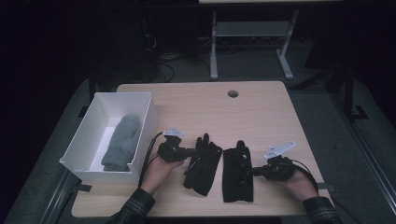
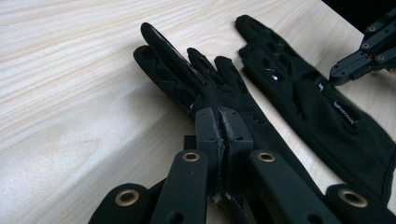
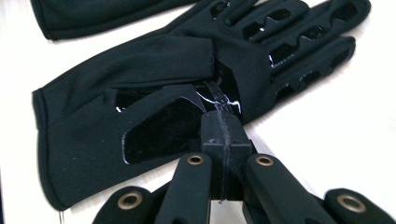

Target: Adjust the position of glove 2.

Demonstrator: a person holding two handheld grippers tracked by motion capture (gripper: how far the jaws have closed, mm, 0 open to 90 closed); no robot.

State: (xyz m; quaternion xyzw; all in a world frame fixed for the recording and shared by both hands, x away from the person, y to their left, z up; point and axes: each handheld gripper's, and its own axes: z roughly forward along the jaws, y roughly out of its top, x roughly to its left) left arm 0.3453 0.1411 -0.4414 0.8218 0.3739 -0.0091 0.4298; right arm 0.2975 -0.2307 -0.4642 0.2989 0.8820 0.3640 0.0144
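Note:
Two black gloves lie flat side by side on the wooden table, fingers pointing away from me. My left gripper (image 1: 192,151) comes in from the left and is shut on the left glove (image 1: 203,163). In the left gripper view its jaws (image 2: 222,114) meet over the palm of that glove (image 2: 187,79). My right gripper (image 1: 253,171) reaches in from the right and is shut on the right glove (image 1: 238,170). In the right gripper view its tips (image 3: 219,116) pinch the puckered edge near the thumb of this glove (image 3: 154,70). The right gripper (image 2: 345,74) also shows at the far edge of the right glove (image 2: 303,98).
A white open box (image 1: 144,126) stands at the table's left with a grey mitten (image 1: 121,140) lying inside. A round cable hole (image 1: 232,94) sits near the far edge. Bare tabletop (image 1: 261,121) lies beyond the gloves. Another desk's legs (image 1: 214,46) stand behind.

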